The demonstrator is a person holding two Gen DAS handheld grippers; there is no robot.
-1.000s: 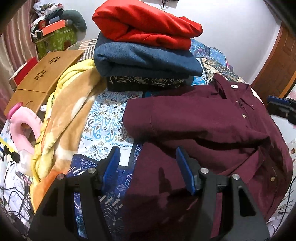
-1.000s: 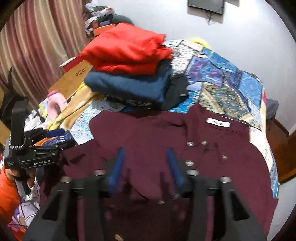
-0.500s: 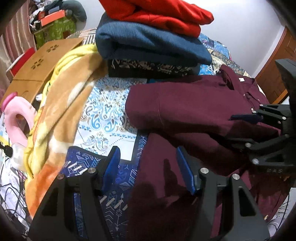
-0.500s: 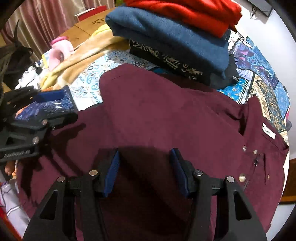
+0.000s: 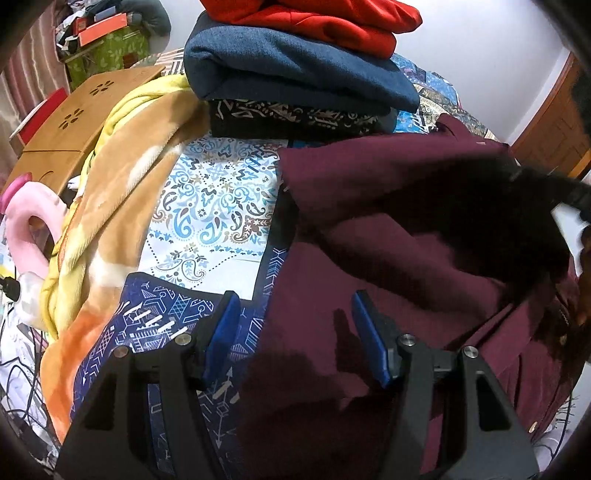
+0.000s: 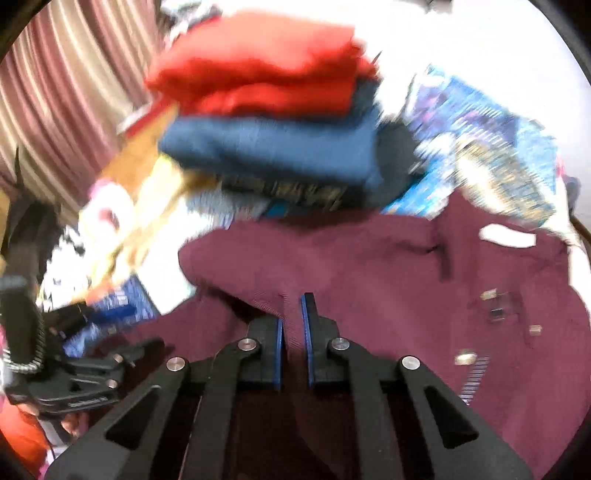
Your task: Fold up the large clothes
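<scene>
A maroon button shirt (image 5: pixel 369 192) lies spread on the patterned bedspread (image 5: pixel 214 206), one sleeve folded across its body. My left gripper (image 5: pixel 295 306) hovers open over the shirt's lower left edge, its blue pads (image 5: pixel 225 321) apart and nothing pinched. In the blurred right wrist view, my right gripper (image 6: pixel 293 314) has its jaws drawn together on a raised fold of the maroon shirt (image 6: pixel 388 273) near the folded sleeve. The left gripper (image 6: pixel 107 314) shows at the lower left of that view, held by a hand. A dark blur at the right edge of the left wrist view is the right gripper (image 5: pixel 535 184).
A stack of folded clothes, red (image 5: pixel 314 18) on blue (image 5: pixel 295 74) on a dark patterned piece, sits behind the shirt. A yellow-orange blanket (image 5: pixel 110 206), a pink ring (image 5: pixel 29 236) and a wooden lap table (image 5: pixel 74 118) lie left. Curtains (image 6: pixel 55 110) hang behind.
The right gripper's jaws have shut on a fold of the shirt and it has pulled back, blurring its view. The left gripper sank slightly, still open.
</scene>
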